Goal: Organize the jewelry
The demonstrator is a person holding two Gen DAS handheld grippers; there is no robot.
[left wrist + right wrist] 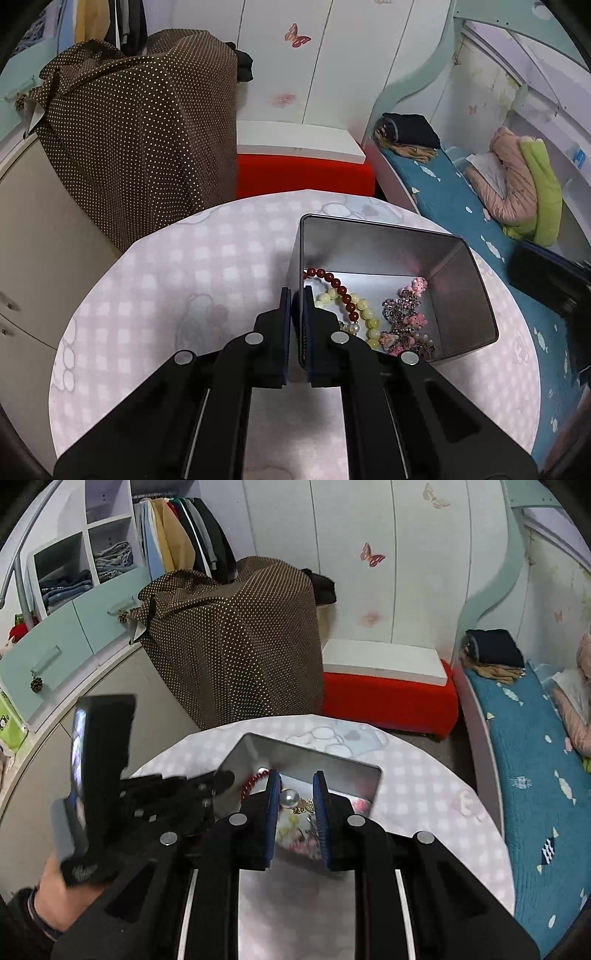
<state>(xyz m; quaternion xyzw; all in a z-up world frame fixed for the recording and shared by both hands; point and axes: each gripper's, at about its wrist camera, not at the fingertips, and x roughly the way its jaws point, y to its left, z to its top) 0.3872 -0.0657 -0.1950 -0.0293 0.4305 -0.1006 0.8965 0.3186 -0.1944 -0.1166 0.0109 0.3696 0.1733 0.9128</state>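
Observation:
A silver metal tin (458, 280) stands open on the round table (207, 266). Inside lie a dark red bead bracelet (338, 286), a pale yellow bead bracelet (364, 314) and pink charm jewelry (406, 325). My left gripper (295, 295) is shut on the tin's left wall. In the right wrist view the tin (295, 755) lies just ahead. My right gripper (295, 779) is above the tin's opening with a pearl piece (289, 799) between its blue pads (274, 794); the jaws stand apart and the pearl touches only the left pad. The left gripper (221, 777) shows there at the tin's left edge.
A brown dotted cloth (147, 122) covers furniture behind the table. A red box with a white board (303, 166) stands behind. A bed with a blue cover (461, 192) runs along the right. Drawers and hanging clothes (177, 535) are at the left.

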